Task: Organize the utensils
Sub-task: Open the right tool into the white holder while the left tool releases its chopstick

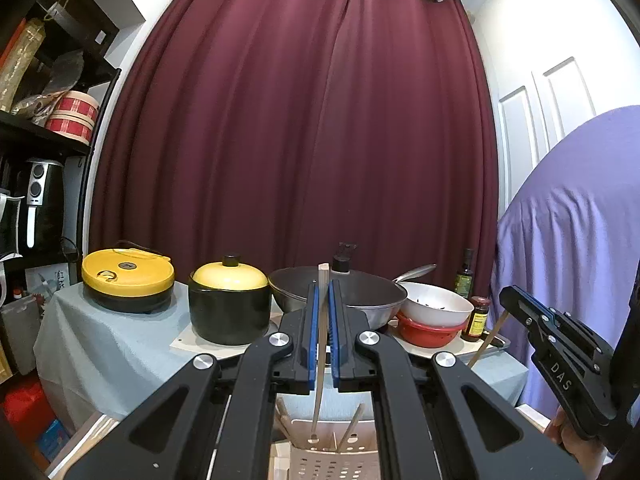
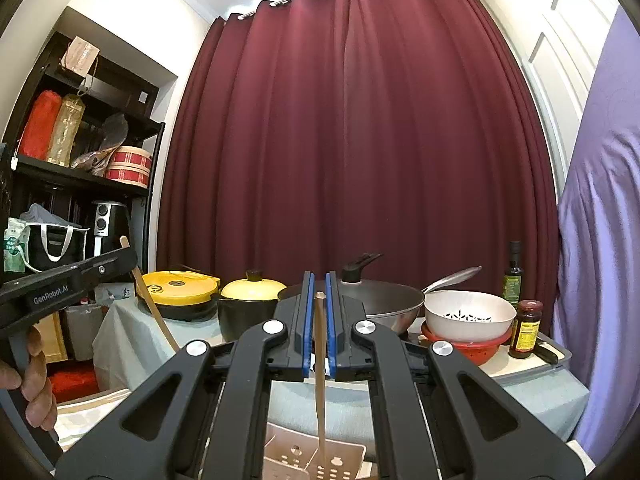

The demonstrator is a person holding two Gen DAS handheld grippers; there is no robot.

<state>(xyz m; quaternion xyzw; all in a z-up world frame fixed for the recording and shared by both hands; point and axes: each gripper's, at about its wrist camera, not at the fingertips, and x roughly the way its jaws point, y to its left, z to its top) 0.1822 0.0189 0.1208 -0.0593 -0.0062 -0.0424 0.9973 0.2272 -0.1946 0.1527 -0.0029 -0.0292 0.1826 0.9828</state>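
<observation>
Chopstick, left (image 1: 322, 320): pale wood, upright, lower end in the holder.
Chopstick, right (image 2: 320, 360): same wood, upright (tip at holder).
Holder (image 1: 332, 452): beige, perforated, below both.

The chopstick (image 1: 321, 344) in the left gripper (image 1: 322, 308) ran down behind the linkage — its lower end was lost near the holder (image 1: 320, 446), itself cut off by the bottom edge. The wok (image 2: 384, 304) sat half hidden behind the right gripper (image 2: 319, 304). Bottle (image 2: 513, 280) and jar (image 2: 527, 330) labels were too small to read — and the hand (image 2: 34, 376) was cropped at the left edge.
</observation>
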